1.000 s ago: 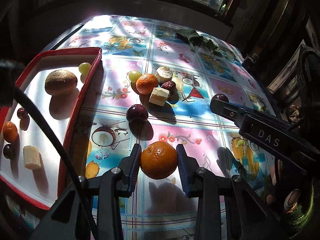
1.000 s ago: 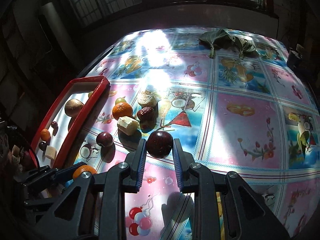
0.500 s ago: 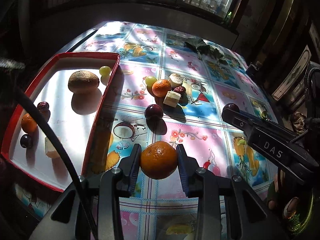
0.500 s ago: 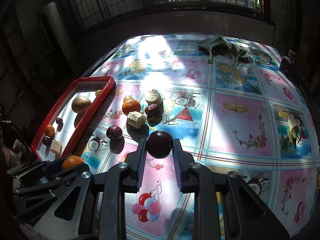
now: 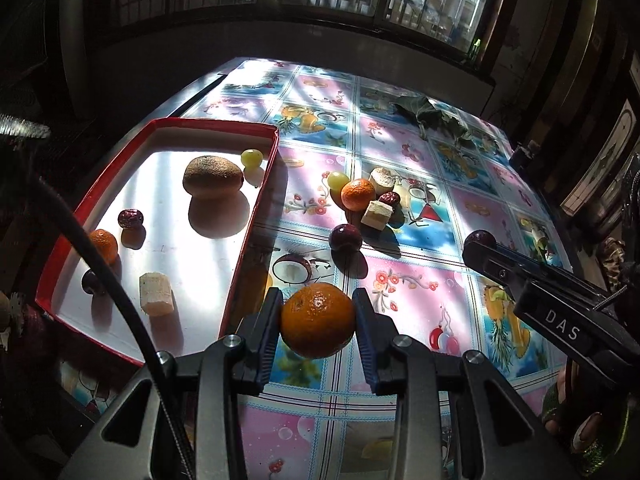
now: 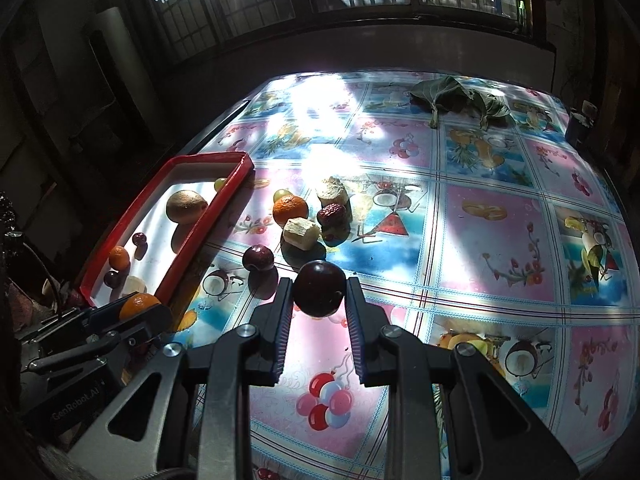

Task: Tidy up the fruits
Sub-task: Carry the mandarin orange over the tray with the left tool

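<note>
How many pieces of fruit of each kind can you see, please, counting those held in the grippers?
Round orange mandarins: 3, one in the left gripper
Dark red round plums: 3, one in the right gripper
Pale cut chunks: 3
Wrinkled red dates: 2
Green grapes: 2
Brown fuzzy kiwi: 1
Total: 14

Both grippers are black and grey metal. The left gripper (image 5: 318,312) has blue ribbed pads (image 5: 267,340), silver screws and a black cable (image 5: 120,300). The right gripper (image 6: 318,300) has matching pads (image 6: 285,334); its side reads "DAS".
</note>
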`<state>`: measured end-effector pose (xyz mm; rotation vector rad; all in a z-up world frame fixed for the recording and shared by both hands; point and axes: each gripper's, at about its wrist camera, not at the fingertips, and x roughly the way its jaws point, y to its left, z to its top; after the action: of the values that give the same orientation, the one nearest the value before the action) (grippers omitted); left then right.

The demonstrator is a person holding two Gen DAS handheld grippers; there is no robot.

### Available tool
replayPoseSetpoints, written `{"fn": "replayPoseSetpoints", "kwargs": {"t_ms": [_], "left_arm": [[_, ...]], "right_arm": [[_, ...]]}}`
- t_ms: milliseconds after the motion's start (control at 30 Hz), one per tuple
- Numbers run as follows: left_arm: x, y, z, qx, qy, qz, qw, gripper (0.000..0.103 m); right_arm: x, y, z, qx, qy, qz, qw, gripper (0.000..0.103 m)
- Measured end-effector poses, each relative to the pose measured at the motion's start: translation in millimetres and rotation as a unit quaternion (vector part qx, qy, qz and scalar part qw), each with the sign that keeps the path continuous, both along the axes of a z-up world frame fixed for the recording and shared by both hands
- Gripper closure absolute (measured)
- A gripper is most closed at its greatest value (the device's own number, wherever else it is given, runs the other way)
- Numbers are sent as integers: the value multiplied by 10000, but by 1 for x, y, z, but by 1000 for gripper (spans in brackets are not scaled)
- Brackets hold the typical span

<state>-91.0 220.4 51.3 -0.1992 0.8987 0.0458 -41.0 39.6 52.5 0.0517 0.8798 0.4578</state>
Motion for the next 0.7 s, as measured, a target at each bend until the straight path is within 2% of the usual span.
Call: {"fn": "replayPoseSetpoints", "kwargs": {"t_ms": [400, 700], "left_arm": [[-1, 20, 2, 205, -16, 355, 9992, 68], [0, 33, 1, 168, -6, 483, 9987, 68]], "right_arm": [[-4, 11, -1, 381, 184, 157, 9990, 75], [-5, 24, -6, 380, 256, 263, 9986, 75]]}}
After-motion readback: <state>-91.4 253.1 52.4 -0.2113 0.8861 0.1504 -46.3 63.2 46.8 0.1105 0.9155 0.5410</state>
